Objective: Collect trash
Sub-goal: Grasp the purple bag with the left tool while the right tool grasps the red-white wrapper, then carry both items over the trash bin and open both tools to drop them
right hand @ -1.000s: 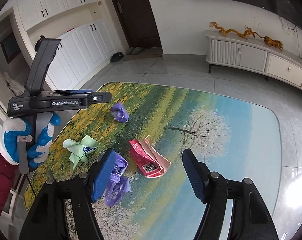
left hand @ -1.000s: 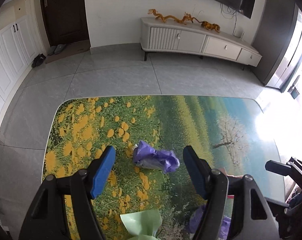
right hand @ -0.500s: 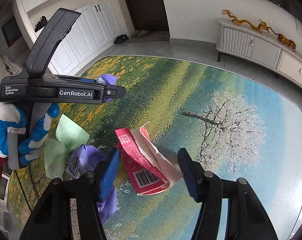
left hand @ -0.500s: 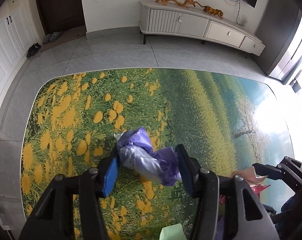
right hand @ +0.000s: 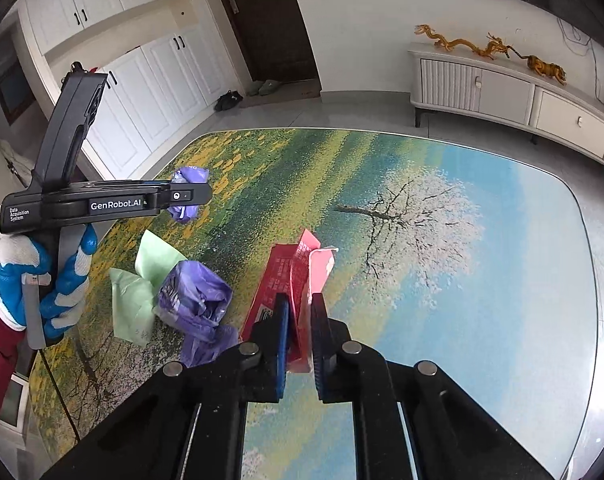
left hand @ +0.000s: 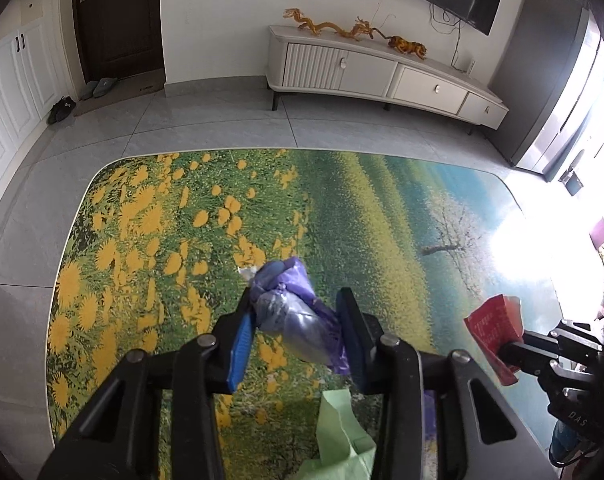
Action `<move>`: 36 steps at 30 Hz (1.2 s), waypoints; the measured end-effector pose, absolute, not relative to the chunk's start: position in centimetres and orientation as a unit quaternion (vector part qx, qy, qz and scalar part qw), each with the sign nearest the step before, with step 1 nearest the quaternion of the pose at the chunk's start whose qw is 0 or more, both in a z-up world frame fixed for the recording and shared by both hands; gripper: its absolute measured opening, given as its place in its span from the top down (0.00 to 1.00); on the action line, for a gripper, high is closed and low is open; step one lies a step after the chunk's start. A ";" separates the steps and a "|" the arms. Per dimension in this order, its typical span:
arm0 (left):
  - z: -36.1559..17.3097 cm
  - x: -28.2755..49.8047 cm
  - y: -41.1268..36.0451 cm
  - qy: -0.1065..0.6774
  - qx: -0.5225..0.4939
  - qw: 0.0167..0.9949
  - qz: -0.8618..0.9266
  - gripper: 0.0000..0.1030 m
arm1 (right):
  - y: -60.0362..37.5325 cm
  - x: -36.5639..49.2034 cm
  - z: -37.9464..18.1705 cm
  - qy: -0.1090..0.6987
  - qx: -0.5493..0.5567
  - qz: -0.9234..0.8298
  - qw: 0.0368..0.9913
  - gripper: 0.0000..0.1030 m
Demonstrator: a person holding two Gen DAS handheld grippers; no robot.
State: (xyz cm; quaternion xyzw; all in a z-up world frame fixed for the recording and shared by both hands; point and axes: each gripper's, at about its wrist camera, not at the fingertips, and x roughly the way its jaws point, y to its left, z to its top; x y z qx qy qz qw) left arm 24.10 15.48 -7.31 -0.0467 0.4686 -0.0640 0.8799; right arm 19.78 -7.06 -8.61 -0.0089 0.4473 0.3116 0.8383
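Left claw (left hand: pixel 296 332) grips purple bag (left hand: pixel 292 316); right claw (right hand: pixel 300 344) pinches red wrapper (right hand: pixel 292 280), apparently lifted.

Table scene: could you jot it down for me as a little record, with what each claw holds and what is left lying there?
left gripper: shut on purple bag, lifted off the table
right gripper: shut on red wrapper
table: printed meadow and tree picture
left on table: second purple bag, green paper, lying side by side
trash bin: none in view
background: white TV cabinet, dark door
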 end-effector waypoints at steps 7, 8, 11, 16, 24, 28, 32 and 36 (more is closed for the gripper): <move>-4.1 19.6 14.9 0.434 -0.068 0.894 -0.083 0.65 | -10.5 15.5 -5.8 0.422 0.029 0.294 0.857 0.91; -3.6 18.9 14.8 0.430 -0.072 0.896 -0.086 0.65 | -10.9 15.0 -5.4 0.419 0.033 0.291 0.859 0.91; -2.2 17.0 14.2 0.414 -0.077 0.902 -0.094 0.65 | -12.5 13.0 -4.1 0.409 0.048 0.277 0.868 0.91; 0.3 12.9 12.9 0.385 -0.081 0.912 -0.116 0.65 | -15.7 9.7 -2.2 0.390 0.067 0.248 0.884 0.91; 2.9 6.0 8.3 0.348 -0.063 0.919 -0.173 0.65 | -21.2 5.1 0.0 0.360 0.110 0.198 0.905 0.91; 3.9 3.4 5.4 0.338 -0.057 0.916 -0.207 0.65 | -24.0 3.2 0.3 0.350 0.131 0.172 0.911 0.91; 4.5 1.6 2.3 0.332 -0.051 0.911 -0.239 0.65 | -26.9 1.1 0.8 0.339 0.147 0.149 0.917 0.91; 4.4 0.9 -0.8 0.335 -0.043 0.904 -0.262 0.65 | -29.7 -0.2 1.3 0.326 0.159 0.125 0.924 0.91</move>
